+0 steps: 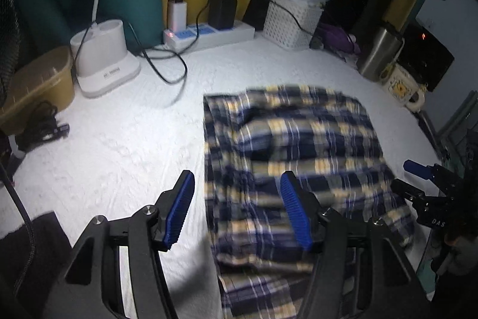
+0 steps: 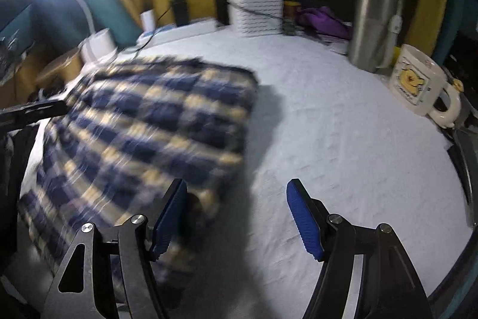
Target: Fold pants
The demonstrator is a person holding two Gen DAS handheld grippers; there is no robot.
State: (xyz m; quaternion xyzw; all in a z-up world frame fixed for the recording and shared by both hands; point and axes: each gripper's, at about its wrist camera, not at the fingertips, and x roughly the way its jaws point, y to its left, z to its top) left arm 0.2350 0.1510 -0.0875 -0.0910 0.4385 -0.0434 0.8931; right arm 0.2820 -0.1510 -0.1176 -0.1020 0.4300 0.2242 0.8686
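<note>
The plaid pants [image 1: 298, 157], navy with yellow and white, lie in a folded heap on the white cloth-covered table [image 1: 125, 145]. My left gripper [image 1: 237, 208] hovers open over their near left edge. Its right pad [image 1: 295, 214] is above the fabric and its left pad [image 1: 179, 211] is above bare cloth, neither pinching anything. In the right wrist view the pants [image 2: 155, 121] are blurred at the left. My right gripper [image 2: 236, 217] stands open at their right edge, left pad [image 2: 168, 217] over the fabric. The right gripper [image 1: 418, 178] also shows at the left wrist view's right edge.
Along the back stand a white lamp base [image 1: 104, 59], a power strip [image 1: 209, 35] with chargers and a trailing black cable [image 1: 167, 65], and a white basket [image 1: 289, 20]. A steel tumbler [image 2: 373, 29] and a mug [image 2: 418, 79] sit at the right. A tan box [image 1: 38, 85] is at the left.
</note>
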